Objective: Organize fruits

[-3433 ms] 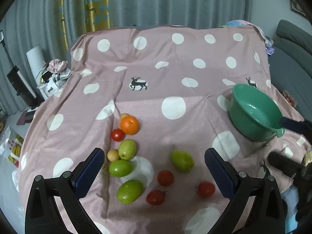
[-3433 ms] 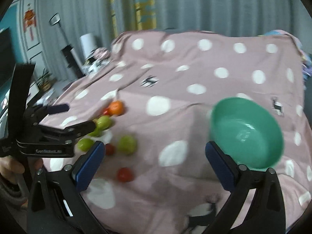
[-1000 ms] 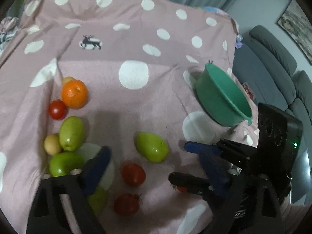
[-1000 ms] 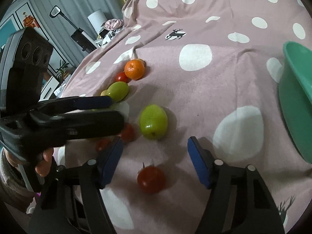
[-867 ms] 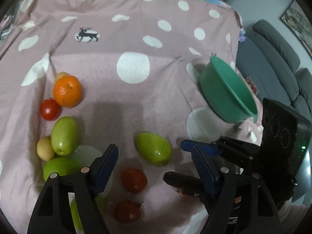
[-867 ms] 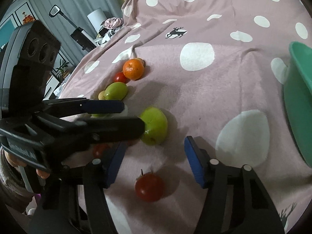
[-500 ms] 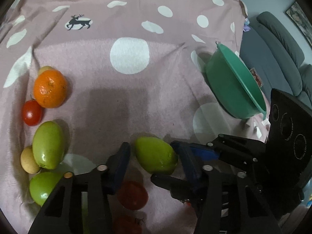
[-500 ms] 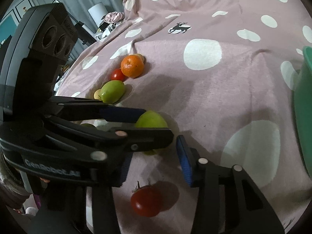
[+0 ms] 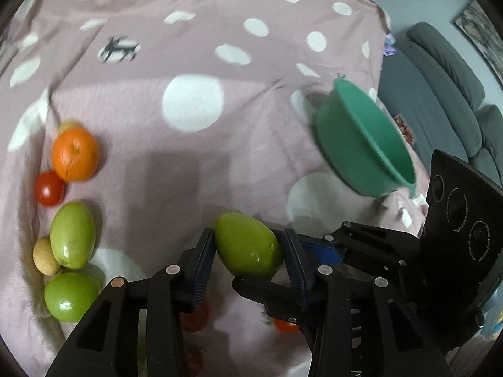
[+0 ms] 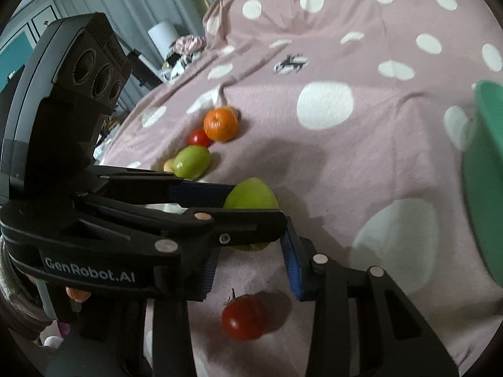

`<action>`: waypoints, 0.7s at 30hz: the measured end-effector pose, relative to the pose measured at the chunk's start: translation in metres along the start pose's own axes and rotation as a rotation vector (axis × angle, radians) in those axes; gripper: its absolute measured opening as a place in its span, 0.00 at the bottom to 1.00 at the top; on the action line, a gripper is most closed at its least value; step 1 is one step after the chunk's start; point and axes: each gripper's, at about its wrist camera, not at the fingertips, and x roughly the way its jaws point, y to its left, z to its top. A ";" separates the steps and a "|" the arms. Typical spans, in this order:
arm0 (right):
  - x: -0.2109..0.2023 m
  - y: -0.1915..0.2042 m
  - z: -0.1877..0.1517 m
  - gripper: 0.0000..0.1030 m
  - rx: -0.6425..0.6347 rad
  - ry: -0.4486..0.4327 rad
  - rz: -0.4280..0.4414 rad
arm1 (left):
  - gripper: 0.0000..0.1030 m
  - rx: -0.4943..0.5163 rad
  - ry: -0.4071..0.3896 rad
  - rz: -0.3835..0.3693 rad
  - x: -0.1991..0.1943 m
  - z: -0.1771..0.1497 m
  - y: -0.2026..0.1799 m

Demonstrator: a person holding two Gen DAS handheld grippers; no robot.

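Our left gripper had just been closing, and its fingers were clenched on the loose green fruit, one pad on each flank. The fruit sat near the front of the pink spotted cloth, well apart from the green bowl at the far right. The grip looked shaky to us. The fruit was smooth and egg-shaped and lay skewed between the pads, so a quick lift could have let it twist out and roll.

Our right gripper had also just been closing. Its fingers stood narrowed but pressed on nothing. The red tomato lay on the cloth between its two arms, behind the pads and untouched.

The main danger we judged was the crossing: the left gripper's near finger lay right across the front of the right gripper's fingers. Raising either hand first could have knocked the two tools together, shaken the green fruit loose or pushed the tomato away. The cloth was soft and creased, so a bumped tomato might have rolled towards the front edge.

The bowl seemed to sit tilted on the cloth beside the sofa side. A fruit dropped in rather than set down could have tipped it. The orange and its neighbours at the left were in no danger.
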 end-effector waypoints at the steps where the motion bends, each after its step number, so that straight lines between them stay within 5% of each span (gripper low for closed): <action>1: -0.006 -0.001 0.001 0.37 -0.001 -0.015 -0.005 | 0.42 0.013 -0.008 0.000 -0.001 0.003 -0.007; 21: -0.135 -0.084 0.000 0.36 0.104 -0.298 -0.258 | 0.42 0.306 -0.081 -0.114 0.030 0.074 -0.151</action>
